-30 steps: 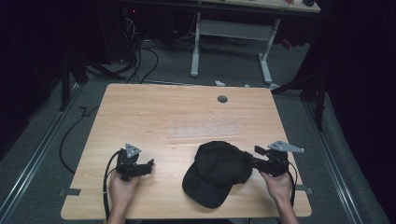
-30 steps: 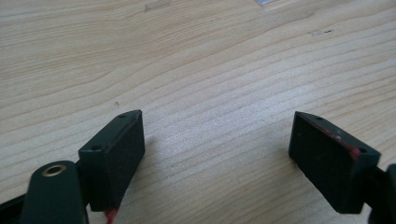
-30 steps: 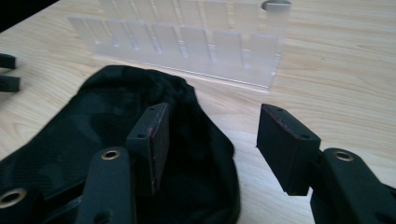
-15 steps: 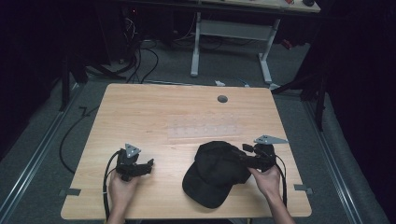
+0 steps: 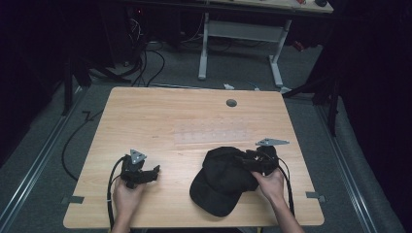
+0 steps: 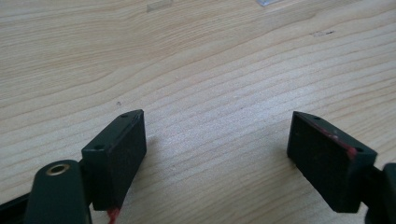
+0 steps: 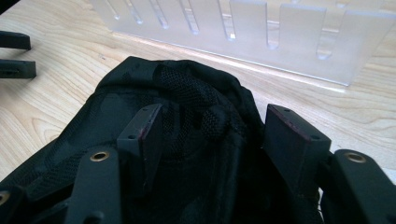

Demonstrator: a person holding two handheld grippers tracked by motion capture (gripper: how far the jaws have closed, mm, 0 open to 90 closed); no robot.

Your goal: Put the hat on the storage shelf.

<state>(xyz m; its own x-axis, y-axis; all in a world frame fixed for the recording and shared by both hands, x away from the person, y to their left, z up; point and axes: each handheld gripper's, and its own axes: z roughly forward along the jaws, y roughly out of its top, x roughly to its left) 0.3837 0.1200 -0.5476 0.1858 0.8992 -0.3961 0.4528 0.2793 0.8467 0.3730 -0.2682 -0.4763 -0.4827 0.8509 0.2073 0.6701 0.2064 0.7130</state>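
right gripper (image 5: 248, 160): moved left over black cap (image 5: 221, 182), jaws just widened, spread around crown | left gripper (image 5: 145, 174): unmoved, spread

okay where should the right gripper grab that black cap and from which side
Grip the raised fold of mesh at the crown of the black cap, coming in low from the cap's right side, where the right gripper already has its open jaws astride it. The soft fabric bunches into a ridge there; the flat brim lies against the table.
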